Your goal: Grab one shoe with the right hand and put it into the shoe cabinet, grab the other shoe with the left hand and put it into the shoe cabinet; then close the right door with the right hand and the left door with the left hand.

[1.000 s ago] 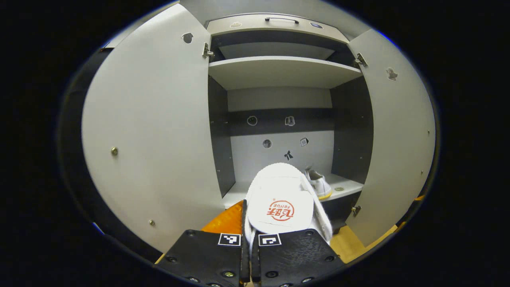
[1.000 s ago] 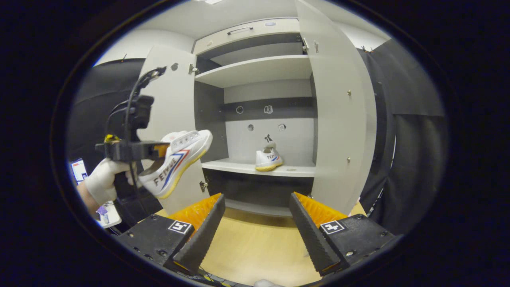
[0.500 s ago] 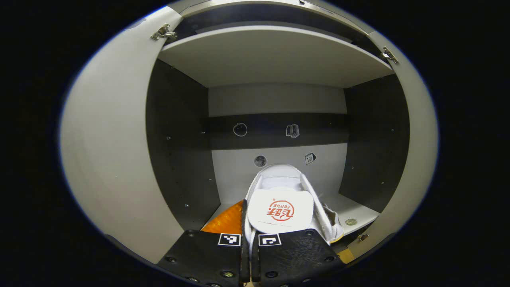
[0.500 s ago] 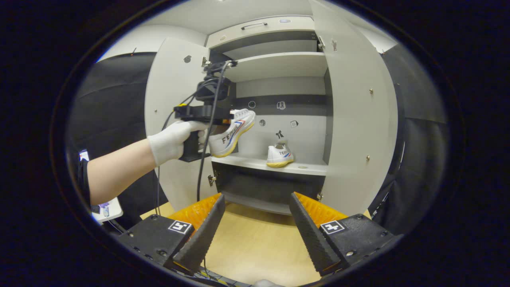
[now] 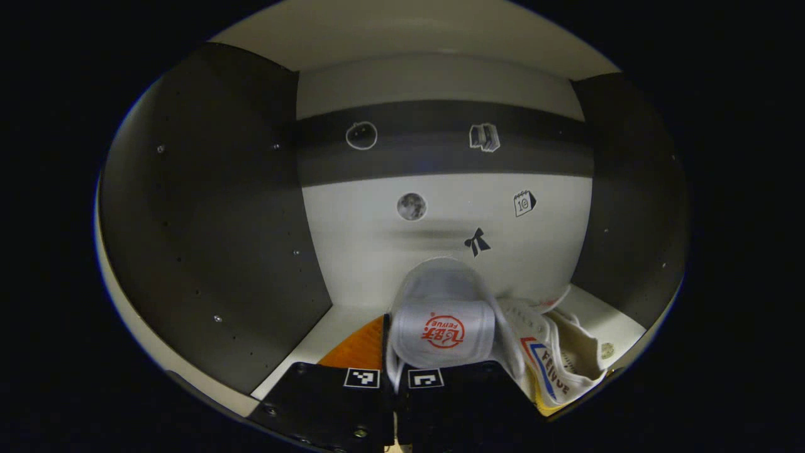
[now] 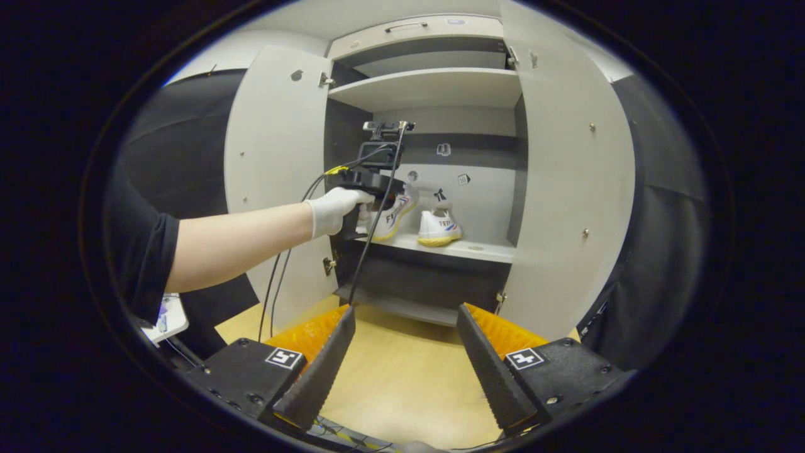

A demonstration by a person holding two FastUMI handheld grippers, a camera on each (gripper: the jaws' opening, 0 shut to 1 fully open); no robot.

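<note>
Both cabinet doors (image 6: 273, 182) stand wide. On the shelf (image 6: 471, 249) sits one sneaker (image 6: 439, 227); just beside it the left gripper (image 5: 395, 384) grips the second sneaker (image 5: 440, 321). The right gripper (image 6: 405, 358) gapes, holding nothing.

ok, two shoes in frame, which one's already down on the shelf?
The right-hand shoe, standing free on the shelf with nothing gripping it. The other shoe, to its left, is clamped in the left gripper, toe raised.

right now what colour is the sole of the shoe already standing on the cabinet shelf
Yellow, under a white canvas shoe; it shows best in the right gripper view.
</note>
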